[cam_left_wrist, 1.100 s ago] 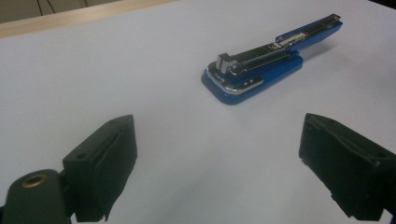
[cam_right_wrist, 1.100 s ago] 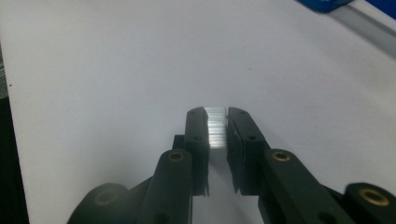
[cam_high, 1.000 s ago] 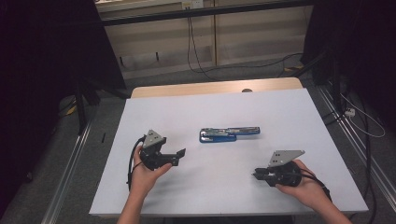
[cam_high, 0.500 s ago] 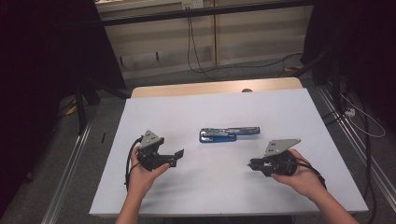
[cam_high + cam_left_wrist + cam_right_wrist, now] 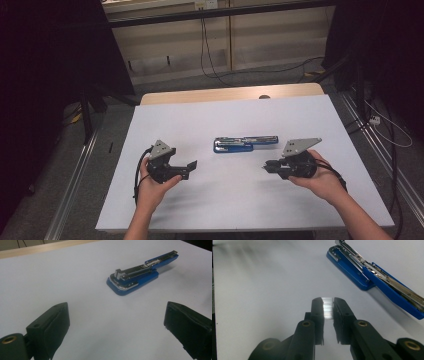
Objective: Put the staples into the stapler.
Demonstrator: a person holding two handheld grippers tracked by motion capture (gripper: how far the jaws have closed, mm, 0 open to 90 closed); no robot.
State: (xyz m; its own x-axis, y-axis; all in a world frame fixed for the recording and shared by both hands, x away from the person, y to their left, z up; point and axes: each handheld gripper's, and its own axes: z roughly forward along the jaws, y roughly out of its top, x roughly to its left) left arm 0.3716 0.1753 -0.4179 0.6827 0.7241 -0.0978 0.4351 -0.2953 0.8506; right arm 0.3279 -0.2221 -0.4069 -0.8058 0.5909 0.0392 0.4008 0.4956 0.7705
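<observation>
You are holding the left gripper (image 5: 192, 166) low over the white tabletop (image 5: 200, 120), to the left of the stapler (image 5: 245, 144) and a little nearer to you. Its fingers (image 5: 53, 322) are standing wide apart, released, with bare tabletop between them. The blue stapler is lying opened out flat near the middle of the tabletop, its metal staple rail facing up, untouched by either gripper. You are holding the right gripper (image 5: 265, 166) to the right of the stapler, pointing leftward just in front of it. Its fingers (image 5: 318, 307) are clenching a short shiny strip of staples (image 5: 327, 308).
</observation>
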